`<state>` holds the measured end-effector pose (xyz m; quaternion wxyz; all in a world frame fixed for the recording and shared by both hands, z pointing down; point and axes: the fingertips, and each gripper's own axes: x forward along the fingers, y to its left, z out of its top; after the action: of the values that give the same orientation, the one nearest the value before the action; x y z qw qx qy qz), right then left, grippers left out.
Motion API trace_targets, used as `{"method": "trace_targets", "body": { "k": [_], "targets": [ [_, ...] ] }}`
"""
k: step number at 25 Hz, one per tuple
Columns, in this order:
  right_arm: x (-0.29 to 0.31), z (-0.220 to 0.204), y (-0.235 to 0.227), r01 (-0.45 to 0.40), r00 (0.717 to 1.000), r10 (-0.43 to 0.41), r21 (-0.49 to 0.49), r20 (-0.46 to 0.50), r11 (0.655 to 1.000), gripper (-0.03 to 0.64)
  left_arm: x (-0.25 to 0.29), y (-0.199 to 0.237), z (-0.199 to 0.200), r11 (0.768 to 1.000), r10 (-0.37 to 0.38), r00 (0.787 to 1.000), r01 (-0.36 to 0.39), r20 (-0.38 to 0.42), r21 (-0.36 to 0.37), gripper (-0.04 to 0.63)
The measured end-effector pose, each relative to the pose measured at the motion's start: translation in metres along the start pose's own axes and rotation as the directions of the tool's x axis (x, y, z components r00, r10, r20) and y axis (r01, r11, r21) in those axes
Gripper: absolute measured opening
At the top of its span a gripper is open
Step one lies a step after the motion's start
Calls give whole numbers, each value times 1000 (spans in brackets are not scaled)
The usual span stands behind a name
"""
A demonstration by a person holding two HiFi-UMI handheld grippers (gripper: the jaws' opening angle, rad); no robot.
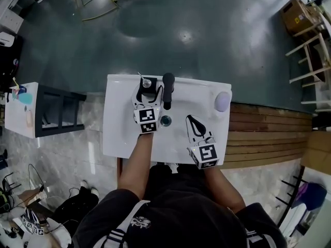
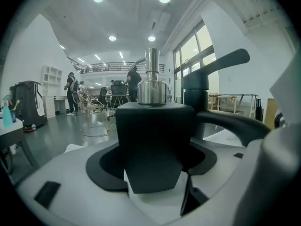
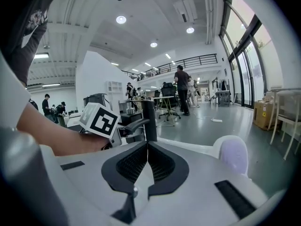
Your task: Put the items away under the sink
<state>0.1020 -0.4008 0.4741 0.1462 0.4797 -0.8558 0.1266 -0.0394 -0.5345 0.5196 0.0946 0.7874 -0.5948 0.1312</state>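
Note:
A white sink top with a black faucet and a drain lies below me. My left gripper is over the back of the basin, beside the faucet, shut on a dark bottle with a silver cap. In the left gripper view the bottle's black body fills the gap between the jaws, its steel cap stands above, and the faucet is just to the right. My right gripper hangs over the basin's right side, shut and empty. A pale lavender rounded item sits on the sink's back right corner.
A black slatted rack and a white table stand left of the sink. Wooden boards run along its right side. Wooden chair frames and a cardboard box stand at the upper right, on the dark floor.

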Motion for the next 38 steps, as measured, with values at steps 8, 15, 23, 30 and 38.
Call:
{"method": "trace_targets", "body": {
  "k": [8, 15, 23, 30, 38],
  "targets": [
    [-4, -4, 3, 7, 1000, -7, 6, -3, 1000, 23, -1, 2, 3, 1000, 3, 1000, -3, 19, 1, 327],
    [-2, -7, 9, 14, 1000, -14, -1, -9, 1000, 23, -8, 7, 4, 1000, 5, 1000, -4, 20, -8, 325],
    [-7, -3, 28, 14, 1000, -14, -9, 9, 1000, 23, -39, 21, 6, 1000, 12, 999, -12, 41, -12, 325],
    [-23, -1, 51, 49, 998, -50, 10, 30, 999, 23, -79, 28, 15, 999, -37, 997, 36, 61, 27, 324],
    [-52, 26, 30, 181, 978, -170, -90, 121, 979, 23, -127, 17, 20, 990, -128, 990, 123, 65, 64, 325]
  ]
}}
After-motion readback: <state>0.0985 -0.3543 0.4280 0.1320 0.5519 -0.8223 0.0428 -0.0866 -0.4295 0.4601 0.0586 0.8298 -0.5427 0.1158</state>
